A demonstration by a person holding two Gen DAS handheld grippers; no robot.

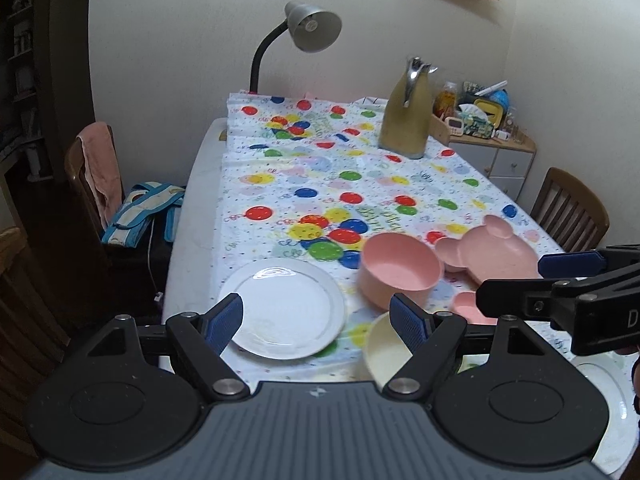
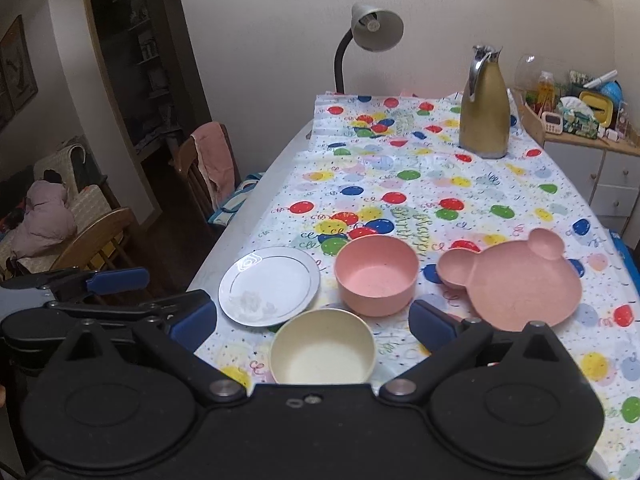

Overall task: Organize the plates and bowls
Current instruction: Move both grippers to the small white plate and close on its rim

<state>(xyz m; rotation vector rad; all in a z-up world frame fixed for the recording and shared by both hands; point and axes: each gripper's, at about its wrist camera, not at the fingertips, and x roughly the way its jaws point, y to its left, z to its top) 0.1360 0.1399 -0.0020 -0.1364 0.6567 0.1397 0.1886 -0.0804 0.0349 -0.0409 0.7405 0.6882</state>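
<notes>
your left gripper [image 1: 318,322] hangs over the near edge of the table [image 2: 256,200], jaws apart, nothing between the pads. your right gripper [image 2: 312,326] is spread as wide as it goes, also holding nothing; the cream bowl lies below the gap but the pads stand clear of it.

landmark: the pink bowl [image 2: 376,274], upright on the balloon-print tablecloth [image 2: 400,168].
- white plate [image 2: 269,285] with a thin dark rim line: just left of the pink bowl, flat on the cloth, close but whether rims touch you cannot tell. in the left wrist view the same plate [image 1: 286,308] sits partly behind the left pad.
- cream bowl [image 2: 323,346]: directly in front of the pink bowl, toward you, upright, just beside it.
- pink bear-shaped plate [image 2: 516,284]: right of the pink bowl, ears pointing away from you, one ear near the bowl's rim.
- small pink dish [image 1: 466,306]: seen only from the left wrist, in front and right of the pink bowl, half hidden by your right gripper's finger.
- second white plate [image 1: 608,404]: far right and nearer you, mostly hidden.
- gold carafe [image 2: 484,116]: well behind the pink bowl, far right part of the table.
- desk lamp [image 2: 370,36]: far end, behind the bowl.
</notes>
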